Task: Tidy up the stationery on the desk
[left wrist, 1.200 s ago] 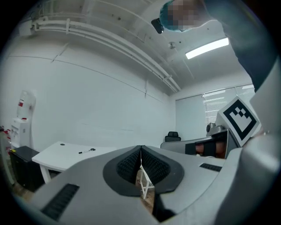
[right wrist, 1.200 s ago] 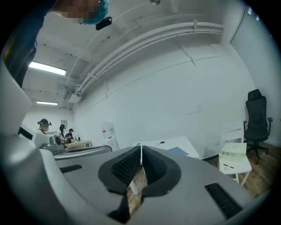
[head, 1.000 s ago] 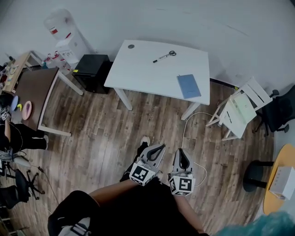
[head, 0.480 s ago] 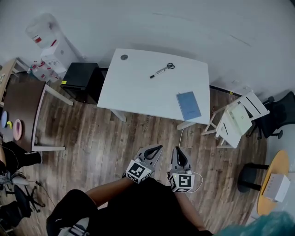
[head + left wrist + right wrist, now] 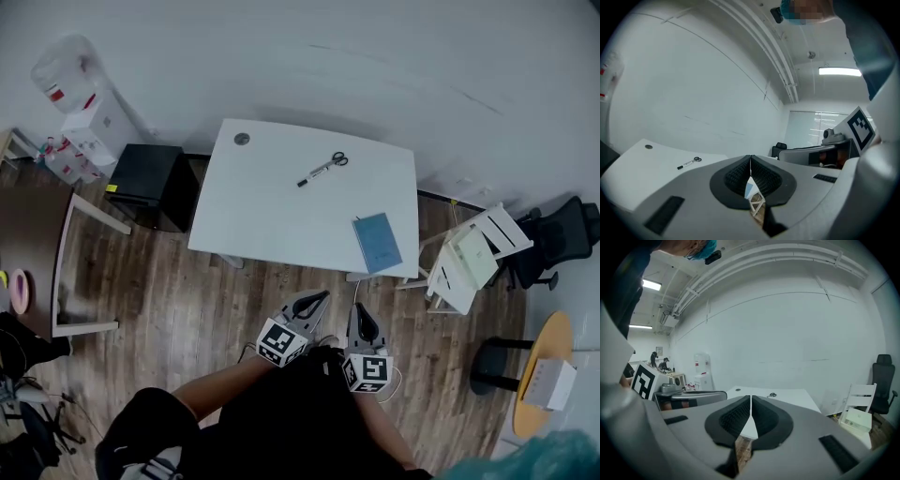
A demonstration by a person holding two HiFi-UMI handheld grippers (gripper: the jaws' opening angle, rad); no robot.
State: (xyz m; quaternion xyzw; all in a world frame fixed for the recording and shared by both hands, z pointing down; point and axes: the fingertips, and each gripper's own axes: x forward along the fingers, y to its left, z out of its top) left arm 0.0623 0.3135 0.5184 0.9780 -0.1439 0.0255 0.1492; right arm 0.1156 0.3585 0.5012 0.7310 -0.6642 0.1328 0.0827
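Stationery, head view: black-handled scissors (image 5: 338,158) and a pen (image 5: 311,175) are lying end to end, touching or nearly so, toward the far edge of the white desk (image 5: 253,225). A blue notebook (image 5: 377,242) is lying flat, well apart from them, at the near right corner. I am holding the left gripper (image 5: 316,299) and right gripper (image 5: 359,311) side by side over the floor, short of the desk. Step in hand, as I judge it: the approach, with nothing tidied yet.

Left gripper view: the jaws are pressing together on nothing. Pen and scissors are showing small on the desktop at left.

Right gripper view: the jaws are likewise clenched and empty, with the scissors just showing on the desk beyond. The next move is calling for reaching the desk and parting the jaws over a thin, low-lying item.
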